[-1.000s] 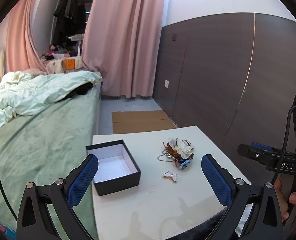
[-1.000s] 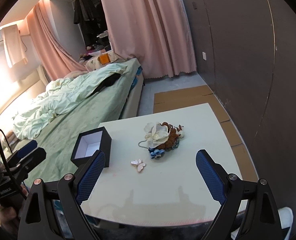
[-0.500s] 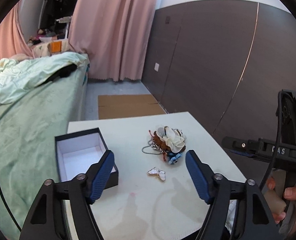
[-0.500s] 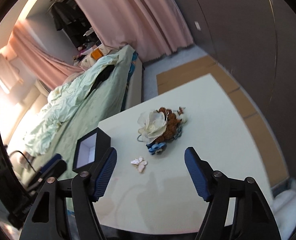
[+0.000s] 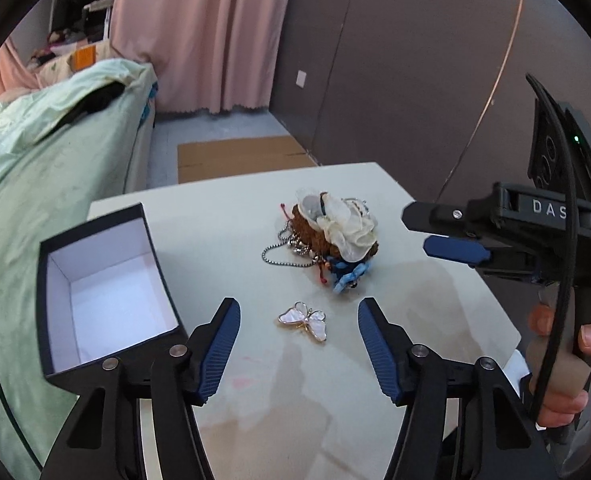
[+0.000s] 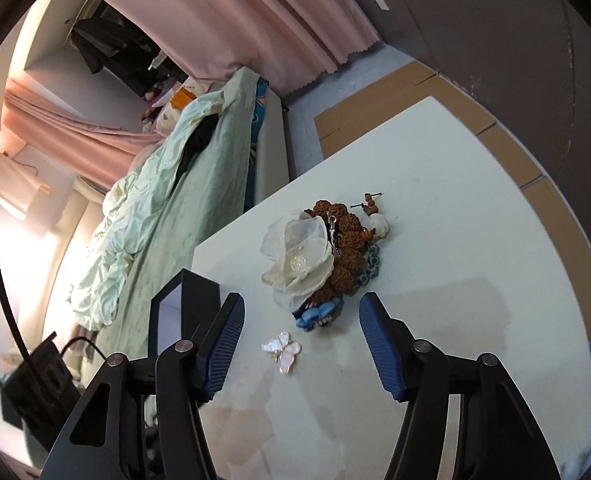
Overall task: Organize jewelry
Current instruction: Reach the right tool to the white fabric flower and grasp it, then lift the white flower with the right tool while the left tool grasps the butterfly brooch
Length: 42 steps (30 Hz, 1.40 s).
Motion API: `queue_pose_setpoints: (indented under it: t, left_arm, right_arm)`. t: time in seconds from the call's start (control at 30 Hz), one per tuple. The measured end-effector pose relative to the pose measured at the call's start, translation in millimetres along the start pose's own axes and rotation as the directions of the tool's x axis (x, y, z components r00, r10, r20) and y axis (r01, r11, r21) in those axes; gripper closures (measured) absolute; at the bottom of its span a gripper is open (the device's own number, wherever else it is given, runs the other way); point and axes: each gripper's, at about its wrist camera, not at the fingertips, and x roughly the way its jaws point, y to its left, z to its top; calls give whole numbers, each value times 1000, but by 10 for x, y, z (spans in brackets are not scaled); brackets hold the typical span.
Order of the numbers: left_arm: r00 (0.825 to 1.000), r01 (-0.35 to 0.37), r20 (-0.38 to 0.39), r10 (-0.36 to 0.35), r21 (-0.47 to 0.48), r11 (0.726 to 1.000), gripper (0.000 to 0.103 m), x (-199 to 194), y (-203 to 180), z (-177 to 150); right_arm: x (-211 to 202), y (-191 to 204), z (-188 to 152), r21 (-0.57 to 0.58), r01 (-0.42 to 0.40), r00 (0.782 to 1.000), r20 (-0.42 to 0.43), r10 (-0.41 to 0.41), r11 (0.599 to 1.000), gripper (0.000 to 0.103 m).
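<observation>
On the left of the white table (image 5: pixel 435 280), the black box (image 5: pixel 107 292) stands open, nothing in it. The butterfly brooch (image 5: pixel 303 321) lies flat ahead of the left gripper (image 5: pixel 298 344), just short of the jewelry pile (image 5: pixel 327 240). Both it and the right gripper (image 6: pixel 301 342) are closing with nothing between their fingers, so thin metal could skid off or chains snag.

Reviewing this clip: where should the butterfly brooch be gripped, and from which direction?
Probably from above, across the wings. The butterfly brooch lies flat on the table, alone, so no side offers purchase. The left hand-held gripper, jaws closing with nothing between them, already frames it.
</observation>
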Motion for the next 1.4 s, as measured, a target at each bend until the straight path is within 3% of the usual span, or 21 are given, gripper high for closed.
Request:
queue_pose_setpoints:
  t: [0.33,0.43,0.47,0.53,0.57,0.83,1.07,1.2,1.4]
  left_arm:
    - [1000,2,-15,-3,-30,1000,44,175,93,86]
    - [1000,1,-17,-2,-34,999,44,222,110,102]
    - [1000,2,-19,-3,-36,999,44,234,120,105]
    - [1000,3,-22,-4,-39,999,44,259,122,113]
    - [1000,4,-24,-5,-40,999,44,266,119,110]
    - [999,21,-37,-22,-30,999,44,322,47,123]
    - [995,25,-99,-25,2,1000,43,435,-70,43]
    - [990,8,-142,-4,28,1000,43,522,-127,-56]
    - [990,-46,-132,51,41,998,43,621,-101,-104]
  right_arm:
    - [411,-49,176,23,25,998,-60,-23,999,51]
    - [478,-89,209,33,42,997,-71,-40,999,76]
    - [495,-117,218,47,30,996,-80,-26,998,89]
    - [503,-136,227,62,16,997,-81,-11,998,91]
    - [480,-125,238,53,16,997,-73,-12,998,100]
    - [188,-165,280,58,-15,1000,2,15,998,100]
    - [-194,-207,253,69,-60,995,80,55,996,100]
    - [-377,-224,196,67,-77,992,105,70,995,100]
    - [-530,-285,117,67,-76,991,116,68,995,100]
